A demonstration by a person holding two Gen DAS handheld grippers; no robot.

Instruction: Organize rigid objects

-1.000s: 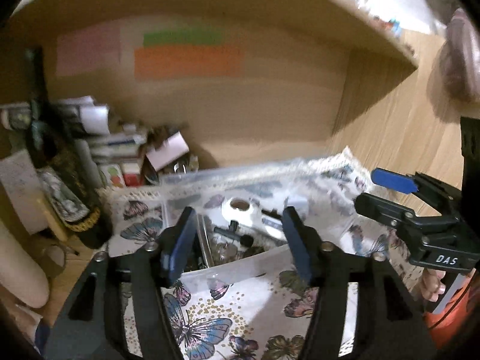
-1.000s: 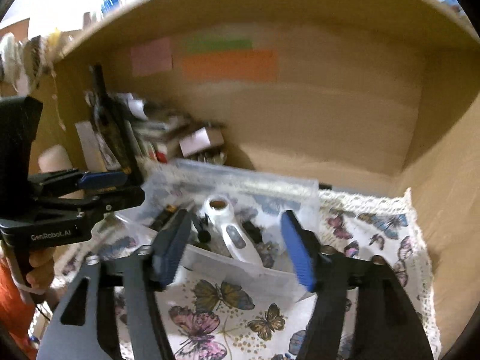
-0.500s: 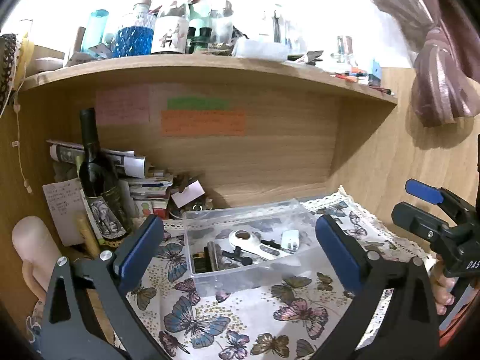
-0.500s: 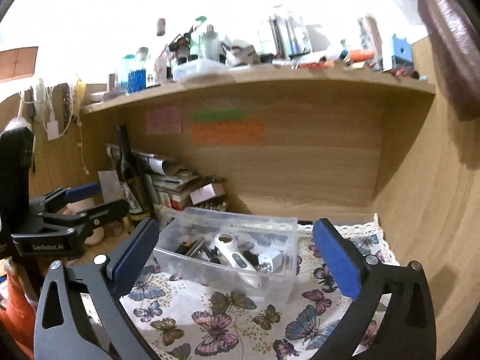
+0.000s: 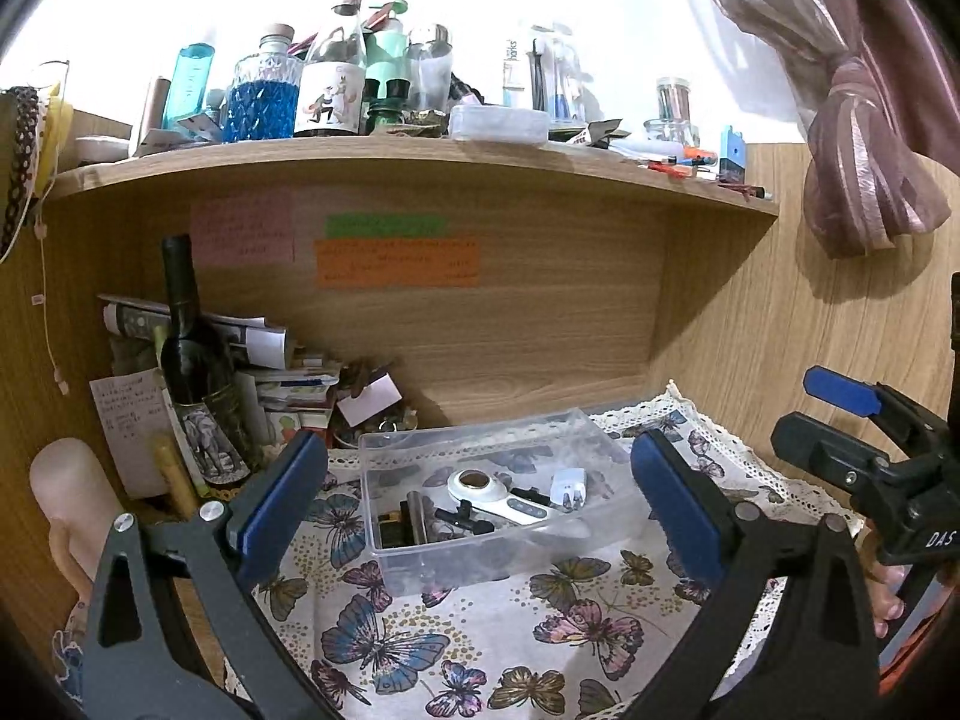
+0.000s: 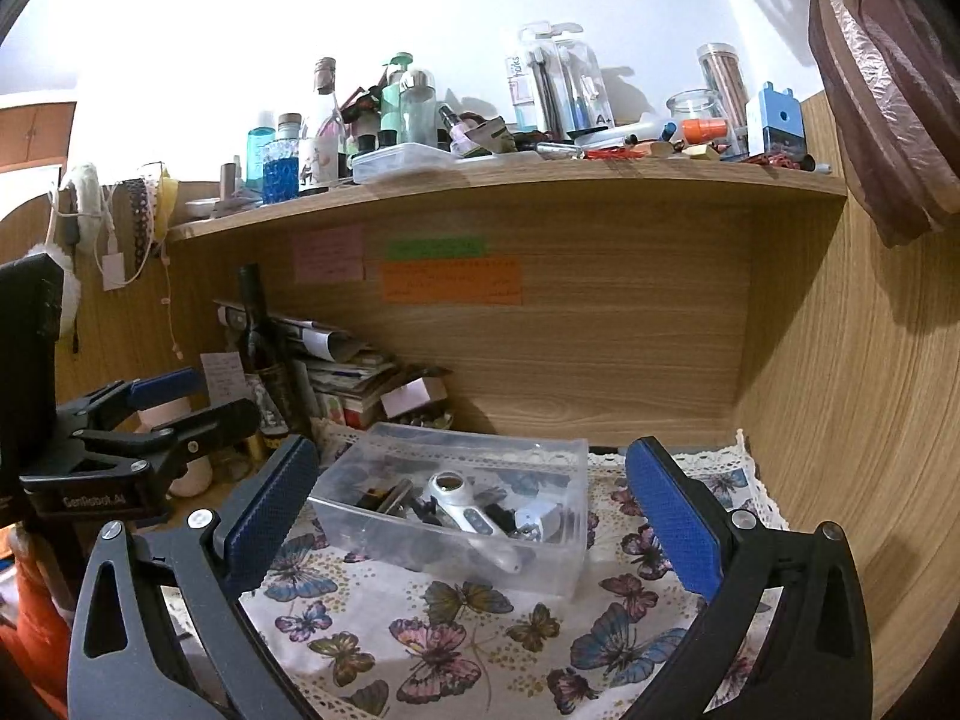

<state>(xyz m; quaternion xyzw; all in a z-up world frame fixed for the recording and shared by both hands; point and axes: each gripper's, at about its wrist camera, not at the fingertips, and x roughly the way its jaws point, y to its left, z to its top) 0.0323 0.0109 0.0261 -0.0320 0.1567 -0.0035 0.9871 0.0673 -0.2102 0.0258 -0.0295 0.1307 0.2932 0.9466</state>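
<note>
Far left in the left wrist view: pale pink rounded cylinder (image 5: 66,498) on the desk; in the right wrist view it is mostly hidden behind the other tool. Next, dark glass wine bottle with elephant label (image 5: 195,372), upright, in front of a messy stack of papers and booklets (image 5: 282,372).

Left gripper (image 5: 480,504): blue-padded fingers wide apart, nothing between them, held back from the box. From the right wrist view it shows side-on at the left edge (image 6: 150,438), its two tips also apart.

Centre: clear plastic rectangular storage box (image 5: 480,564) sits on the white butterfly-print cloth with lace edge (image 5: 540,648), near the back wall. Inside it: white handheld device with round lens ring (image 5: 486,489), small white plug adapter (image 5: 570,489) just right of it, dark metal bits at the left end, too small to identify. The right wrist view sees the box (image 6: 540,564) from its other side, with the device handle resting against the near wall.

Right gripper (image 6: 471,510): fingers spread wide, empty, short of the box. Left wrist view shows it at the right edge (image 5: 840,426), tips apart, with the person's fingers under it.

Above: wooden shelf (image 6: 540,180) crowded with bottles and jars; orange sticky note (image 6: 450,282) on the back panel below. Knotted mauve curtain (image 5: 864,180) at upper right.
</note>
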